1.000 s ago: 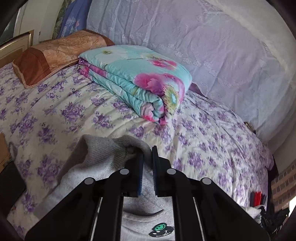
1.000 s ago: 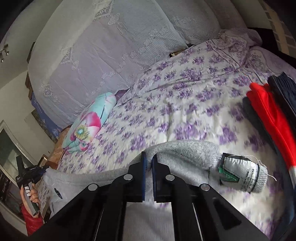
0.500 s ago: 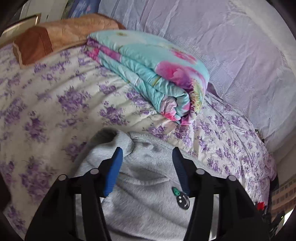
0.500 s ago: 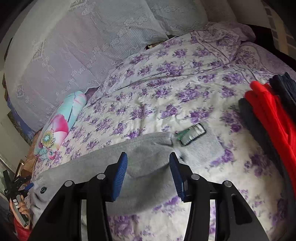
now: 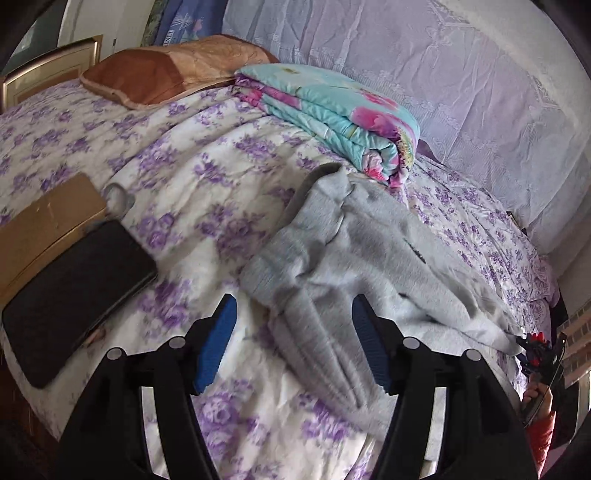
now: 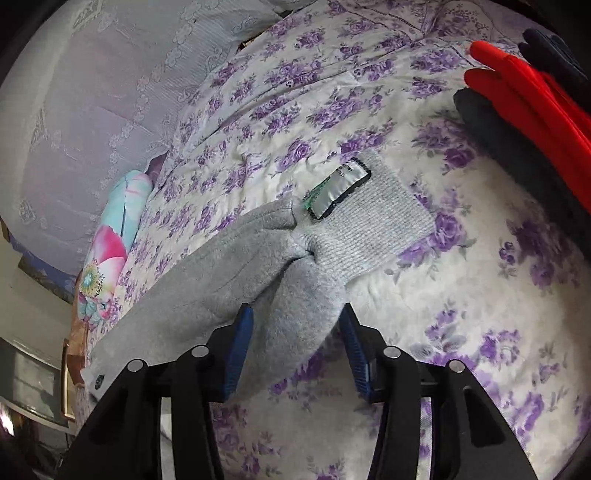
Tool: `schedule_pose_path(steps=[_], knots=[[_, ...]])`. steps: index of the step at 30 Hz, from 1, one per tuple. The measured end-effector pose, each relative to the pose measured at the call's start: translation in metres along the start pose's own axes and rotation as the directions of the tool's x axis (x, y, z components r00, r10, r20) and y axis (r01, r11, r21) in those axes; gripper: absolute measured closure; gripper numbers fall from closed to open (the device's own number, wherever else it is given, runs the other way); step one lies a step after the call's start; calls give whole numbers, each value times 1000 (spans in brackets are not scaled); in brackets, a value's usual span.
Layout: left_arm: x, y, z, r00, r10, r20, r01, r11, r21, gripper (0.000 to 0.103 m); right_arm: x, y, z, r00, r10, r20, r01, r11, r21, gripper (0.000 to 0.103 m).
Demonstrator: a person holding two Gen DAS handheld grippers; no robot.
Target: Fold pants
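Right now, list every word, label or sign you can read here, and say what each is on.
None can be read.
Woven label on the grey pants' cuff: print too blurred.
Blue cloth behind the brown pillow: lettering too small.
Round badge at the pants' far end: too small.

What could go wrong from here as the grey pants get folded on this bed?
1. The grey pants lie rumpled at one end, so folding now may trap creases.
2. The right gripper, jaws open, straddles only part of the leg; closing might pinch the floral sheet too.
3. The cuff lies near the red clothes, which a swing could disturb.
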State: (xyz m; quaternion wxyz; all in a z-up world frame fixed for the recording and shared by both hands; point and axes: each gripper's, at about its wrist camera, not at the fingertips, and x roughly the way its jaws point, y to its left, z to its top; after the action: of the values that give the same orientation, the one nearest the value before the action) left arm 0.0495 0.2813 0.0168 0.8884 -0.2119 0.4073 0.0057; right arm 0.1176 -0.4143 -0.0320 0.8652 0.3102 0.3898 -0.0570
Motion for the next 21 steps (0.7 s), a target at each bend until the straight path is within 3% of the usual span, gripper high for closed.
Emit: schedule_pose_path(steps=[3,5,7,9,10,12,14,15,16,19,21], knots=[[-1,9,-16,999,-20,-37,19,999,-33,40,-32,15,-5,991,13,131,-2,997,-81,94],[6,8,-23,996,-49,-77,46,998,-40,39,-48,16,-6,986,4,170,14,995,-100,94],[20,4,-26,991,-69,-114,65,997,-41,37,-39,6,-6,993,-51,108,62,994,-93,93],[37,-2,-26,985,-94,-143,88,995,-47,37,-15,-17,-9,996,-82,-26,81,996,-45,87],[46,-3,-26,983,-101,-154,93,994,-54,36,-18,-28,-15,999,-35,-30,35,999,11,87],[60,-5,-24,984,-93,-150,82,993,-80,34,-49,-31,-25,999,9,38,-11,999,52,84],[65,-6,-21,987,-98,-129,86,992,-96,32,-92,-23,-40,992,5,124,-3,1000,-16,79],[66,-6,-21,987,-102,-121,91,991,-100,32,-113,-21,-52,988,-9,154,18,998,-56,63],[67,-5,-20,988,-108,-113,97,990,-100,32,-132,-21,-66,984,-30,174,45,995,-85,57],[69,-6,-21,989,-110,-96,102,991,-86,32,-169,-36,-111,981,-103,165,122,986,-113,54],[68,-8,-21,991,-103,-88,97,992,-76,34,-180,-55,-138,986,-121,118,130,989,-66,54]])
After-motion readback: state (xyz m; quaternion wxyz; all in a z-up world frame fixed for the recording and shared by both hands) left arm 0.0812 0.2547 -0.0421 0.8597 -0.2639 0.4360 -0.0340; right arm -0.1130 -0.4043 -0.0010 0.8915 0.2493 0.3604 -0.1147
